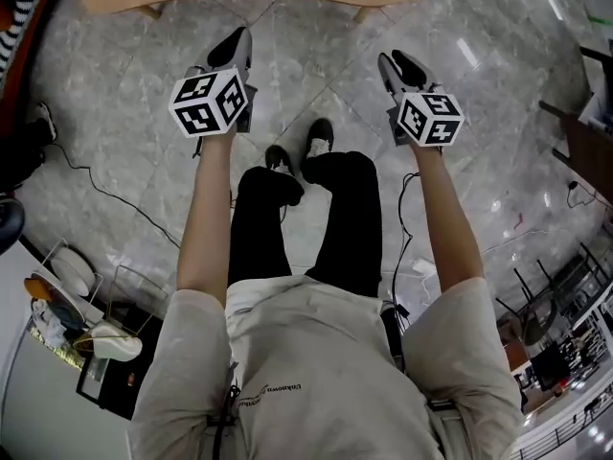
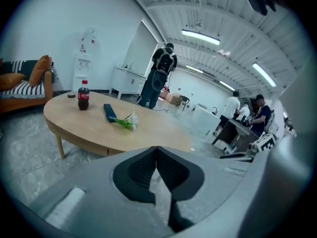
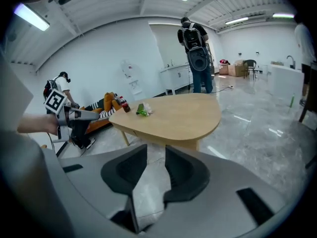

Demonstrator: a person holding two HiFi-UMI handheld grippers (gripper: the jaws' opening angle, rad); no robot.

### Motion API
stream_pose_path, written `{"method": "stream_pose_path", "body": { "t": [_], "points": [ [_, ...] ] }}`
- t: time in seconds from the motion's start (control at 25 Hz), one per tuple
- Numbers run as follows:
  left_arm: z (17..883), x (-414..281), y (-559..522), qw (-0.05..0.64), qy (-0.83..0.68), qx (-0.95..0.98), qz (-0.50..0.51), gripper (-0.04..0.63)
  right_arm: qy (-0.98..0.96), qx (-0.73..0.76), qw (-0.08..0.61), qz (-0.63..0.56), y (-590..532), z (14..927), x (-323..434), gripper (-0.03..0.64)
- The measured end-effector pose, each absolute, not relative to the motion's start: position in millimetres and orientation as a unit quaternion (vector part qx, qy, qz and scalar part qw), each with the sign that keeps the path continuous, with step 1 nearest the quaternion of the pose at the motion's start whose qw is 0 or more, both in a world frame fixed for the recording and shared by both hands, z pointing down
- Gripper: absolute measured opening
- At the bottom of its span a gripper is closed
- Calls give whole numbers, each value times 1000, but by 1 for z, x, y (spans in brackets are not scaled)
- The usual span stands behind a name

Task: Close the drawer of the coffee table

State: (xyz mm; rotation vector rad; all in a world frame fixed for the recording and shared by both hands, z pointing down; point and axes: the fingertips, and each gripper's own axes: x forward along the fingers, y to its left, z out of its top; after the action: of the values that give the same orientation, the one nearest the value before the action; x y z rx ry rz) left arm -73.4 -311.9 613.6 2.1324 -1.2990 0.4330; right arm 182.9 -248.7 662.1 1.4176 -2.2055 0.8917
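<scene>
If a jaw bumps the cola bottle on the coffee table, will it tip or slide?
The cola bottle stands upright, tall and narrow, so a high push would likely tip it. It looks mostly full of dark drink, so probably weighty. The tabletop looks smooth; a low push may slide it.

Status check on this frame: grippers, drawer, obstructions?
Left gripper shut, empty; right gripper open, empty. Coffee table ahead, no drawer sticking out. Nothing between grippers and table.
</scene>
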Motion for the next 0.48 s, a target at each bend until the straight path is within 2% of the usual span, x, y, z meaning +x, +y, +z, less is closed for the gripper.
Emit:
{"method": "stream_pose_path", "body": {
  "t": [0.2,0.48],
  "points": [
    [529,-70,-283,299,-484,806,163,9,-789,491,210,303,-224,587,165,123],
    [455,-68,-222,313,-485,802,152,9,-771,522,233,280,-172,498,128,112]
  ]
}}
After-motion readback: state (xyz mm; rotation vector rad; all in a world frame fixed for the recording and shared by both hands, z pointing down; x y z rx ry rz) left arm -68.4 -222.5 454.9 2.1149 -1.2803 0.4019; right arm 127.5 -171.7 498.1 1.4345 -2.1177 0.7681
